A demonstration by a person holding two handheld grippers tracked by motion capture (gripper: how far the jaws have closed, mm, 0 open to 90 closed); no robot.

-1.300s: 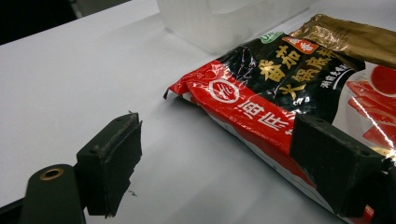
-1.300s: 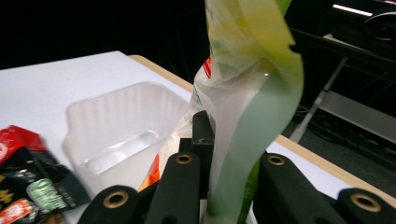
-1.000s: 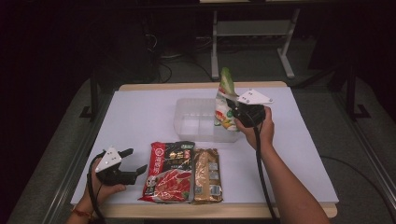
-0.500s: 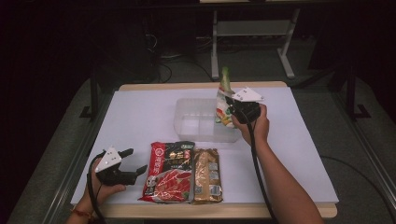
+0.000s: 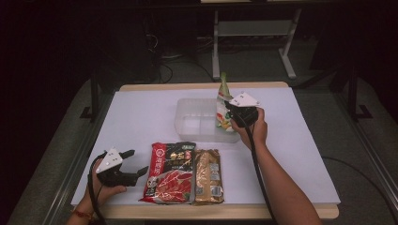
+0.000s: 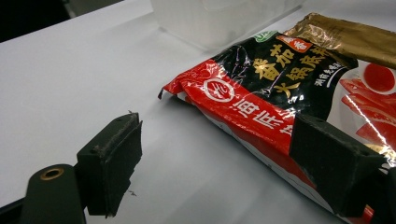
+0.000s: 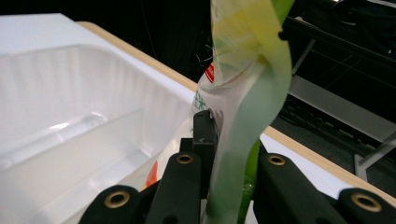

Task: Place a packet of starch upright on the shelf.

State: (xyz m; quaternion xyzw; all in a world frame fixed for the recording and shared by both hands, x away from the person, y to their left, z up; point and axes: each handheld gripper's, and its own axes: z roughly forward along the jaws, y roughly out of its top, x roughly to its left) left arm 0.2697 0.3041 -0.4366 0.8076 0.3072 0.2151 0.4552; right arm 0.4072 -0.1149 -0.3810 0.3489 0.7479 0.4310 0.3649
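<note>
A green and white snack packet (image 5: 222, 99) (image 7: 247, 70) stands upright in my right gripper (image 5: 228, 115) (image 7: 229, 154), which is shut on its lower part. The packet hangs at the right end of a clear plastic container (image 5: 187, 127) (image 7: 70, 93), its bottom just inside the rim. My left gripper (image 5: 135, 162) (image 6: 219, 156) rests open on the table at the front left. Its jaws stand wide, with the corner of a red and black packet (image 5: 171, 173) (image 6: 261, 93) beside the right jaw and nothing gripped. A gold packet (image 5: 208, 176) (image 6: 345, 35) lies against the red one.
The white table top (image 5: 141, 112) has a wooden edge at back and front. The container has a low divider inside. Behind the table are a dark floor, cables and a metal stand (image 5: 253, 33).
My right gripper has sunk a little with the green packet, toward the container's right end. The left gripper and the two flat packets have stayed put.
</note>
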